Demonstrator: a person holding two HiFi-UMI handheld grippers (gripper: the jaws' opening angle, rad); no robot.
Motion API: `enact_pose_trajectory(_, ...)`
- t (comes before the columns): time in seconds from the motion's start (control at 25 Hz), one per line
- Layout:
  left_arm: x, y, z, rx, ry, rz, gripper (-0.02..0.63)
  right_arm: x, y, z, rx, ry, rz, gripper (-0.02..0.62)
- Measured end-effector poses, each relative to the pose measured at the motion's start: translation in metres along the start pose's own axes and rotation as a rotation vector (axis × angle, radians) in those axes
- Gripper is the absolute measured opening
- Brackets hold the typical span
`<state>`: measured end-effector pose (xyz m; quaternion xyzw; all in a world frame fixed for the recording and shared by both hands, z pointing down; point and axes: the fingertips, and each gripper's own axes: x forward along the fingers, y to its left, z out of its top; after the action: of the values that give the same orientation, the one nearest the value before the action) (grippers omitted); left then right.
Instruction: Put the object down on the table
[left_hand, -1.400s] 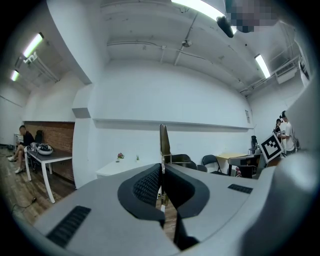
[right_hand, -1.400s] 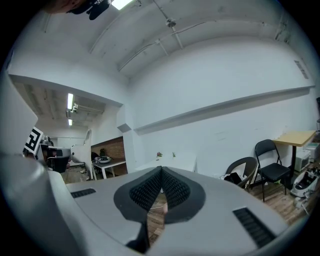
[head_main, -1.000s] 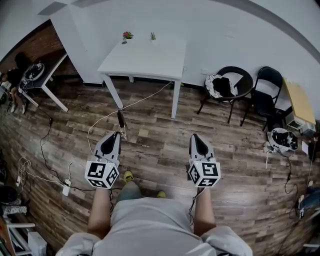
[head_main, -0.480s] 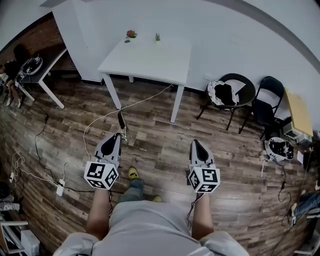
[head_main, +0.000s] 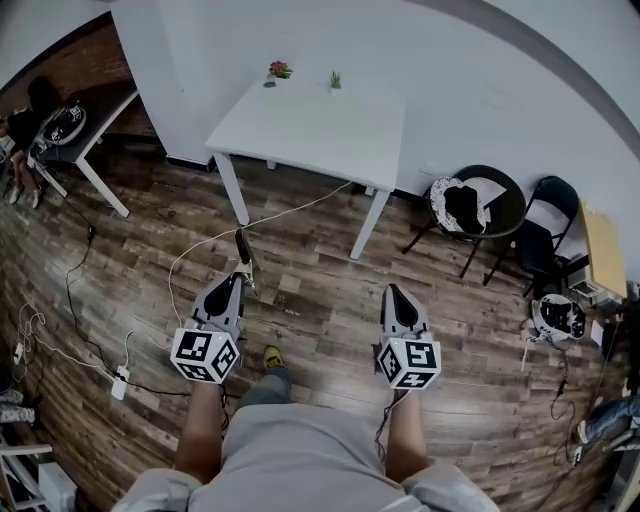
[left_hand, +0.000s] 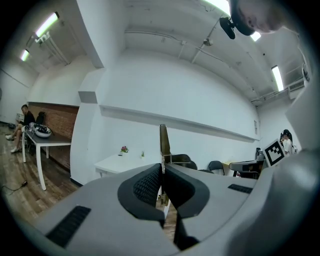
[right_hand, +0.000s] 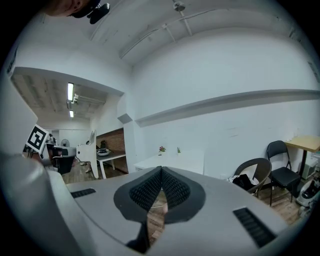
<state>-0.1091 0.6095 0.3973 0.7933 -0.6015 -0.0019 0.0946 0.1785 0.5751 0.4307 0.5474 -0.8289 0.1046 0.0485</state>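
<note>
Out on the wood-plank floor (head_main: 310, 300), well short of the square white table (head_main: 340, 150), the person stands with a gripper in each hand. The left gripper (head_main: 236, 283) has its jaws clamped on a slim, dark, stick-like object (head_main: 242, 243), which pokes out ahead of the jaw tips. From the left gripper view the same thin dark strip (left_hand: 163, 140) rises straight out of the closed pads; what exactly it is, I can't tell. The right gripper (head_main: 394, 292) has its jaws pressed together with nothing between them, and its own view confirms it.

So where does that leave the task? By my reading, early: the object is gripped and carried, but not yet over the table, let alone on it. The tabletop lies far ahead, bare except for a small red-flowered plant (head_main: 279, 71) and a tiny green plant (head_main: 334, 80) at its far edge. Left to do: close the gap, lower the object onto the table, release.
</note>
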Motion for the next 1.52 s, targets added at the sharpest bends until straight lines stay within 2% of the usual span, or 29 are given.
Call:
enact_pose_trajectory(0.52,0.076,0.114,0.042,-0.041,-0.043,-0.069,0.020,0.115,0.054,0.041,-0.034,-0.003,-0.070,0.009)
enact_pose_trajectory(0.88,0.102,0.156,0.049,-0.056,-0.053,-0.098,0.020,0.158,0.076,0.048,-0.032,-0.005,-0.087,0.009)
enact_pose_trajectory(1.2,0.141,0.167,0.049,-0.037,-0.040,-0.106,0.020,0.195,0.056,0.046,-0.007,-0.011,-0.095,0.009)
enact_pose_trajectory(1.52,0.218,0.174,0.044,-0.016,-0.013,-0.102,0.020,0.253,-0.002,0.050,0.020,-0.019,-0.125,0.009)
